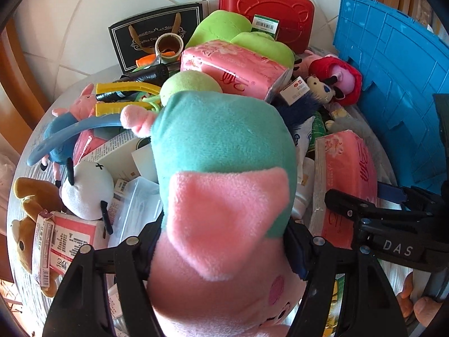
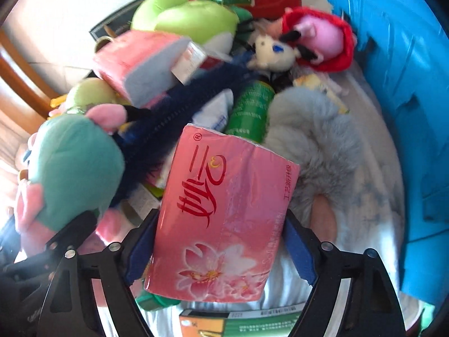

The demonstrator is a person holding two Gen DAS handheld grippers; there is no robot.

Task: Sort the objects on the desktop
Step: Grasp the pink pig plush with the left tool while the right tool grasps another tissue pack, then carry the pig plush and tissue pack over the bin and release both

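Tissue pack (image 2: 221, 219): pink, lotus-printed, caught between the pads of the right hand-held gripper (image 2: 221, 245) above the clutter; its far end points away from the camera toward the green can (image 2: 251, 109).
Long axis: runs along the gripper's fingers, printed face up toward the lens, tilted a little to the right.
Right grip: jaws stand fairly wide because the pack is broad; the left pad presses its edge, the right pad looks to be at its side, contact there hard to confirm.
Pig plush (image 1: 221, 185): teal-dressed, held in the left hand-held gripper (image 1: 224, 241), pads squeezing it at the neck; head nearest the camera, body pointing away over the pile.
Left grip: mid-width, closed on the soft toy.
Why held so: likely each hand has lifted one item out of the heap to carry it to its own group, soft toys apart from paper goods.
Surroundings: second pink pack (image 1: 238, 67) on top of the heap, green plush (image 1: 224, 25) behind it, red case (image 1: 269, 8) at the back, blue crate (image 1: 393, 84) on the right, probably a sorting bin.
Surface (image 1: 36, 129): round, pale, crowded.
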